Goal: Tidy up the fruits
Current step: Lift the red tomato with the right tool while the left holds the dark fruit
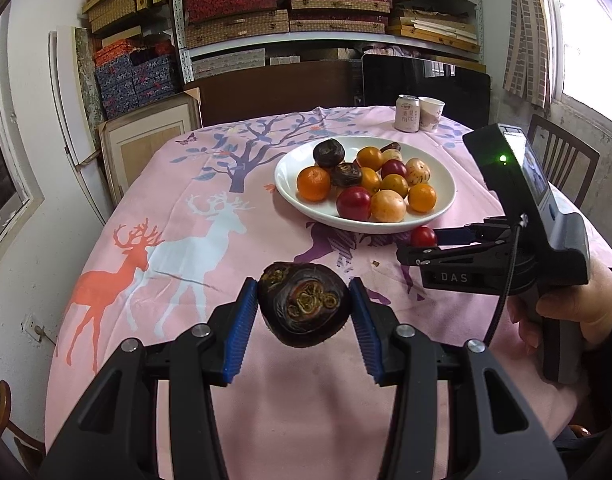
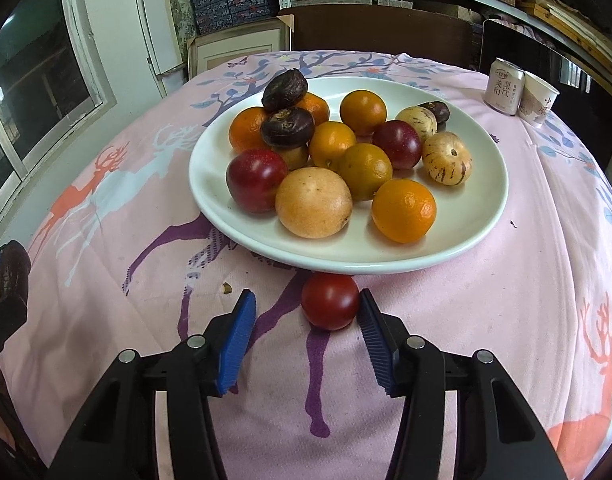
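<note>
Sitting on the worktop just before the white plate, the small red tomato lies between the right claw's spread pads, touching the right-side one only. The left claw pinches a dark water chestnut.

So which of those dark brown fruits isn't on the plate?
The dark brown fruit between the left hand-held gripper's blue fingers, above the tablecloth. The other dark ones sit on the white plate among the oranges.
</note>
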Demonstrator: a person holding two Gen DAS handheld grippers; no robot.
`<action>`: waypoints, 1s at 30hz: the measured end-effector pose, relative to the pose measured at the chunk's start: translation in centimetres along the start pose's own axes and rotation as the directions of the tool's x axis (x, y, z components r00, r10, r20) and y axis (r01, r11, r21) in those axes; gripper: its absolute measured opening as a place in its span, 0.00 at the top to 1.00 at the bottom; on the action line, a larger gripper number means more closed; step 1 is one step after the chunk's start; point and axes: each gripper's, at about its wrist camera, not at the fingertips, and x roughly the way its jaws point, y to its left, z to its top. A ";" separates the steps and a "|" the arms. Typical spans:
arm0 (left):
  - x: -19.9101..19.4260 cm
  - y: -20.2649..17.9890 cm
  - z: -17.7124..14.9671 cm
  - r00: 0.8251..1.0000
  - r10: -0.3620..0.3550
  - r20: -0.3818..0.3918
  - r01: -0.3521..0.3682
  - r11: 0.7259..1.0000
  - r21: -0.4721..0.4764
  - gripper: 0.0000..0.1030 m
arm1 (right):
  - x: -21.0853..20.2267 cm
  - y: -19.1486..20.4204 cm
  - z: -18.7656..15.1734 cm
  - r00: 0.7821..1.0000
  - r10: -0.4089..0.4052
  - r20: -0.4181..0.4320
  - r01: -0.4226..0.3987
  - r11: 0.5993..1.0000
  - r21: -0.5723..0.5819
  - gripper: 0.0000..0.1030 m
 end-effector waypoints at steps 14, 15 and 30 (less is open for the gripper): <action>-0.4 0.2 0.1 1.000 -0.002 0.007 0.002 1.000 0.002 0.56 | -0.9 -1.7 -0.5 1.000 0.006 0.021 -0.007 0.999 0.051 0.49; -0.4 0.2 0.1 1.000 -0.004 0.006 0.004 1.000 0.002 0.56 | -0.7 -1.7 -0.3 1.000 0.008 0.020 -0.009 0.998 0.054 0.49; -0.3 0.2 0.0 1.000 -0.003 0.005 0.003 1.000 -0.001 0.56 | -0.5 -1.4 -0.4 1.000 0.013 0.005 -0.013 0.999 0.050 0.73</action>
